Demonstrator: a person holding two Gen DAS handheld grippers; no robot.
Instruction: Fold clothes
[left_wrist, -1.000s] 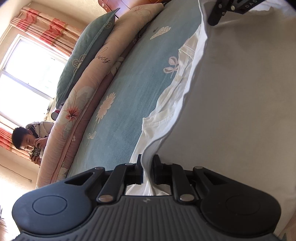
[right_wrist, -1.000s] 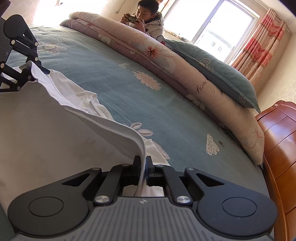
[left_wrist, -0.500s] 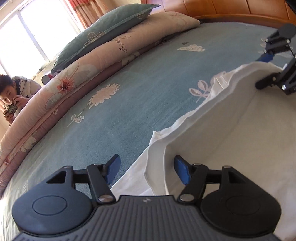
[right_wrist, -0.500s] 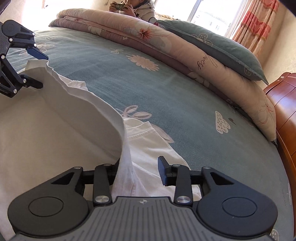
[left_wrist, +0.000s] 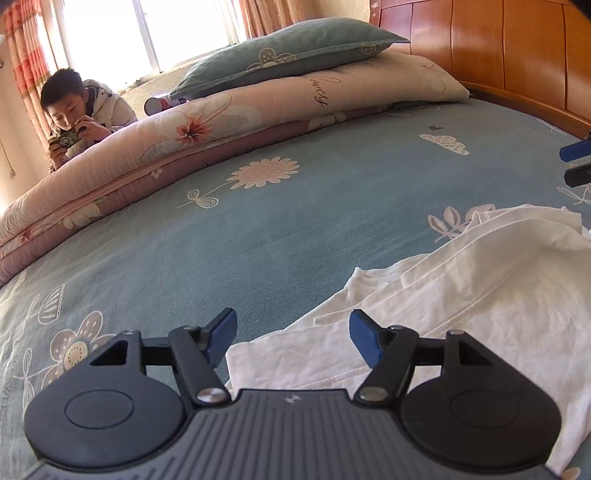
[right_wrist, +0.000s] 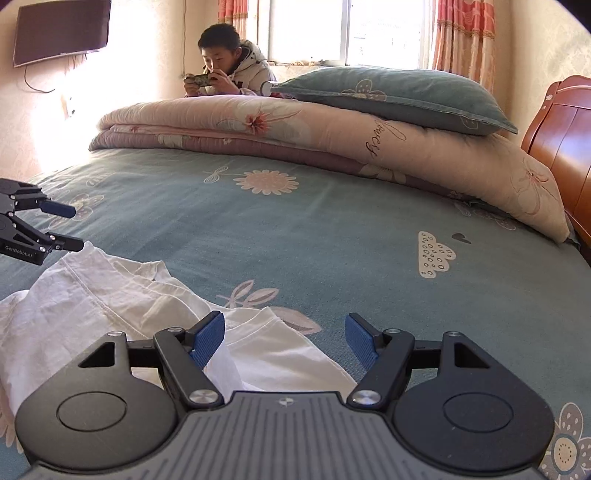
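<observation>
Your left gripper (left_wrist: 291, 339) has its blue-padded jaws wide & still opening, nothing pinched; only a corner of the crumpled white cotton garment (left_wrist: 461, 295) lies on the bed below the gap. Same w/ your right gripper (right_wrist: 284, 338): jaws wide, still opening, no cloth clamped, though a fold of the white garment (right_wrist: 122, 299) rises right beside the left pad. The garment lies loose on the teal flower-print bedsheet (right_wrist: 314, 236), between both grippers. Beyond it, a folded pink floral quilt (right_wrist: 295, 129) w/ a teal pillow (right_wrist: 399, 96) on top, next to the orange wooden headboard (left_wrist: 498, 48). A person (right_wrist: 229, 62) sits behind the quilt holding a phone.
</observation>
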